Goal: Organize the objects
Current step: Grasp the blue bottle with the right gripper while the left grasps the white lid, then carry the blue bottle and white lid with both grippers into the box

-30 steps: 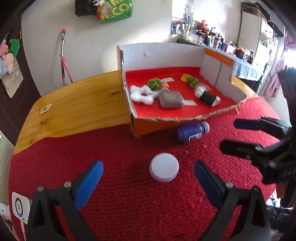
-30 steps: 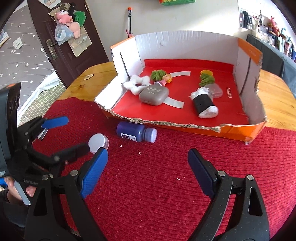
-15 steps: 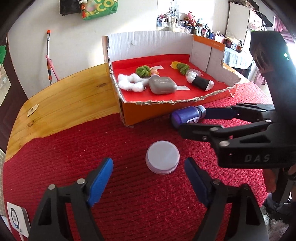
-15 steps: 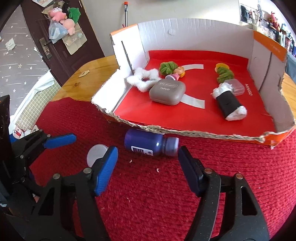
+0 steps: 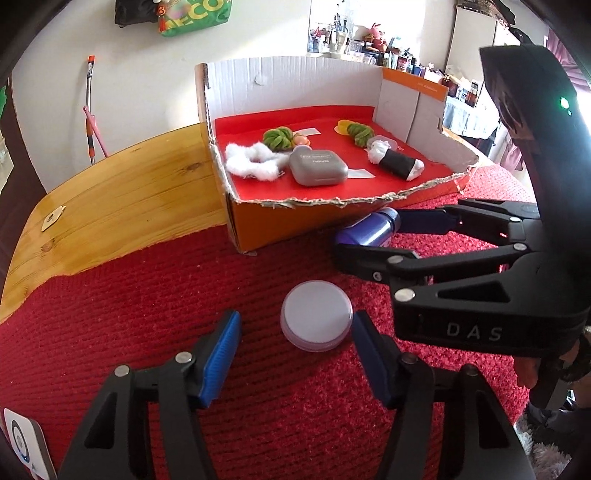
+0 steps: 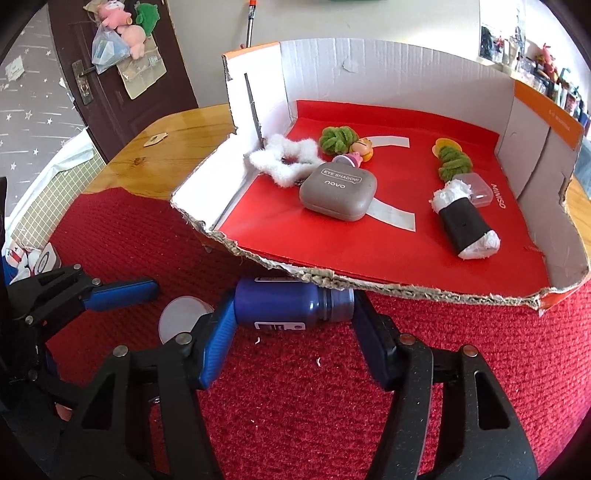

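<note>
Step in hand: both grasps being set, likely before loading the cardboard box (image 6: 406, 77).
Left gripper (image 5: 295, 341): jaws closing around the white round jar (image 5: 316, 319) on the red mat, right pad near its rim, left pad apart.
Right gripper (image 6: 293, 326): jaws closing on the lying blue bottle (image 6: 284, 304), pads at both ends, just before the box's torn edge.
Next: finish both closures, then lift clear of the box edge.

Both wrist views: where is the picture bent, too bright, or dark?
Left wrist view: the window behind the cardboard box is blown out, and the table edge curves from the fisheye lens. Right wrist view: light is even, the box's straight walls bow, corners go black, and the blue bottle lies in the box's shadow.
</note>
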{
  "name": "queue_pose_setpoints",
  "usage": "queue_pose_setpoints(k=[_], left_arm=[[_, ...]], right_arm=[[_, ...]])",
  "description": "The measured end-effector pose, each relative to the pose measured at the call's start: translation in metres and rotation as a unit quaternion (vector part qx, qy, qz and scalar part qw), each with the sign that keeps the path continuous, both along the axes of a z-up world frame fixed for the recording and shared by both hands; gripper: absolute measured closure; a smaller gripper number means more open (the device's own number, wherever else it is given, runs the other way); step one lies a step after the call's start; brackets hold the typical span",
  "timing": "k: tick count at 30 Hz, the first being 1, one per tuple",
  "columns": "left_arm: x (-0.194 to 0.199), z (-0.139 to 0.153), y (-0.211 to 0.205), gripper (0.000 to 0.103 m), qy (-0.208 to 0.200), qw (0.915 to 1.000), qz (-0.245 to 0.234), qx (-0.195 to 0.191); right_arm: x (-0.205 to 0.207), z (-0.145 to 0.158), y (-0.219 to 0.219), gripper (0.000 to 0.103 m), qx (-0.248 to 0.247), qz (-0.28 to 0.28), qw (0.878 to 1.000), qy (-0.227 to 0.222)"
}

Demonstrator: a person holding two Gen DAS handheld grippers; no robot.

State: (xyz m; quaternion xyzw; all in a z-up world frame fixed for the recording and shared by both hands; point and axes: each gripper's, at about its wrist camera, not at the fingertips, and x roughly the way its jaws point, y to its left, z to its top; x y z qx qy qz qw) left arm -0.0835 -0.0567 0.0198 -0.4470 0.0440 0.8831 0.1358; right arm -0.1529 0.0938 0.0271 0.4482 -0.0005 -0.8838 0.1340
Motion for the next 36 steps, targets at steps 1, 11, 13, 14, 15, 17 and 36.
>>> queue_pose_setpoints(k=[1,11,13,14,15,17,36], left_arm=[[0.0,0.0,0.0,0.039,0.0,1.0,0.001,0.0],[-0.006,0.001,0.001,0.058,-0.002,0.9999,0.013,0.003],[-0.006,0.002,0.0,0.06,-0.005,0.9998,0.018,0.007],[-0.007,0.002,0.0,0.06,-0.006,0.9998,0.02,0.009],[-0.006,0.002,-0.001,0.06,-0.006,0.9997,0.021,0.009],[-0.006,0.002,0.0,0.06,-0.006,0.9997,0.025,0.007],[-0.006,0.005,0.033,0.061,-0.01,0.9993,0.035,0.004]], right_arm=[[0.0,0.0,0.0,0.044,0.002,0.001,1.0,0.0],[0.003,0.0,0.002,0.045,0.003,0.018,1.0,0.005],[0.005,0.001,0.004,0.045,-0.002,0.02,1.0,0.004],[0.006,0.001,0.005,0.045,-0.004,0.02,1.0,0.003],[0.007,0.001,0.007,0.045,-0.007,0.021,1.0,0.003],[0.008,0.001,0.01,0.045,-0.012,0.021,1.0,0.002],[0.034,0.004,0.054,0.045,-0.03,0.011,0.999,-0.004]])
